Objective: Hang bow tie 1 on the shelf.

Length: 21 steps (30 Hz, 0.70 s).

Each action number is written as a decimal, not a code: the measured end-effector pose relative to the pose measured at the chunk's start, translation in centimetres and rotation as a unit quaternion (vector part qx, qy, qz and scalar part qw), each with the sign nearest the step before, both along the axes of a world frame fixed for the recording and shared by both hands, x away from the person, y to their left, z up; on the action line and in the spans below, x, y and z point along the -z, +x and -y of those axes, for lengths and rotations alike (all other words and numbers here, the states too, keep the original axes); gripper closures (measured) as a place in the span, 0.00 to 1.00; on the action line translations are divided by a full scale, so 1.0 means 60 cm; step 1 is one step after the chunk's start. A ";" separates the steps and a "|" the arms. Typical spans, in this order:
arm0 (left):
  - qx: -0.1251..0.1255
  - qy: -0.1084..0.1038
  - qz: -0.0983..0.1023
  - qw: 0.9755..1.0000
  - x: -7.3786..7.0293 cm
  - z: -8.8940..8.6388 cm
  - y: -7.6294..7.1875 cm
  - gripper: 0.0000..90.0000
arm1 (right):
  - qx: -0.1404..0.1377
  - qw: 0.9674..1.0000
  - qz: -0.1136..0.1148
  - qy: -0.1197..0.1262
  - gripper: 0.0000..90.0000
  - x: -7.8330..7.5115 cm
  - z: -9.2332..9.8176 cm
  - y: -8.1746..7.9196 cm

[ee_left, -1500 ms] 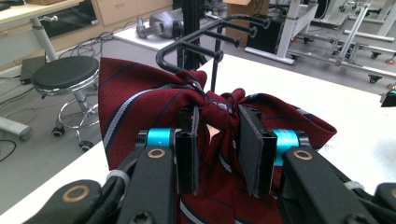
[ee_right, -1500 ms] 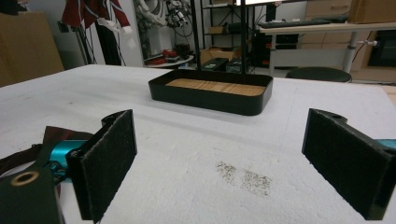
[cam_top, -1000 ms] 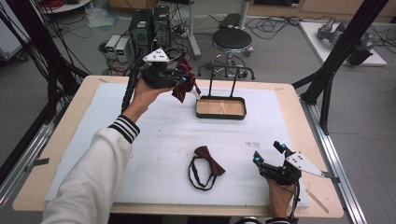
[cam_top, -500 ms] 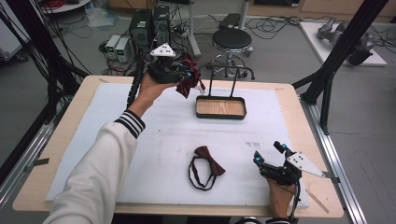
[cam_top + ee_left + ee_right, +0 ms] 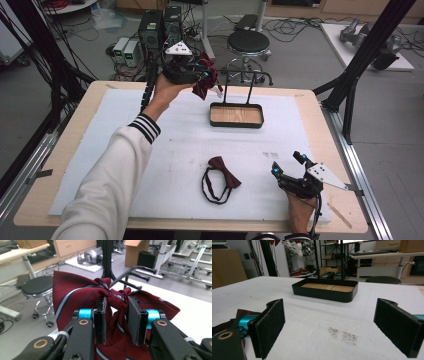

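In a cluttered lab, a white mat (image 5: 125,150) covers a wooden table (image 5: 50,200). Near the table's far edge, the left gripper (image 5: 207,76) holds a striped red bow tie (image 5: 82,295) clamped in its jaws, raised beside a black stand with a wooden tray (image 5: 236,115). A second bow tie (image 5: 222,176) lies near the front edge. The right gripper (image 5: 289,164) rests at the front right corner, jaws spread wide.
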State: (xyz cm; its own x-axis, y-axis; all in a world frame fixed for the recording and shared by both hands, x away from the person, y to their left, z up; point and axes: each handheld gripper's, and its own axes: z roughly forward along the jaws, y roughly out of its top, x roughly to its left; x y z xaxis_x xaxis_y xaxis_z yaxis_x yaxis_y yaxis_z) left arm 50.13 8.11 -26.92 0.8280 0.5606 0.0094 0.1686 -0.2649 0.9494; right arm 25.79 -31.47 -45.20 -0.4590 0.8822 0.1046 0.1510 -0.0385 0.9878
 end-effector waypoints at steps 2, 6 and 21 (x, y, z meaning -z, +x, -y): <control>-0.003 0.002 0.000 1.000 0.000 0.003 0.004 0.77 | 0.000 1.000 0.001 0.000 0.10 0.000 0.000 0.000; -0.014 0.004 -0.002 1.000 0.005 0.004 0.012 0.77 | 0.000 1.000 0.001 -0.002 0.10 0.000 0.001 0.000; -0.038 0.013 -0.019 0.999 0.028 -0.007 0.029 0.77 | -0.001 1.000 0.001 0.001 0.10 0.000 0.001 0.000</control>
State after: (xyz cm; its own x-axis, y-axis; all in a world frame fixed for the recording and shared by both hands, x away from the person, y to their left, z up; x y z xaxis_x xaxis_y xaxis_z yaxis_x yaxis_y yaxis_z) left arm 51.88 8.52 -28.61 0.7826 0.6225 -0.0054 0.2245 -0.2742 0.9351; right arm 25.82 -31.52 -45.22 -0.4607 0.8812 0.1059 0.1493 -0.0407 0.9880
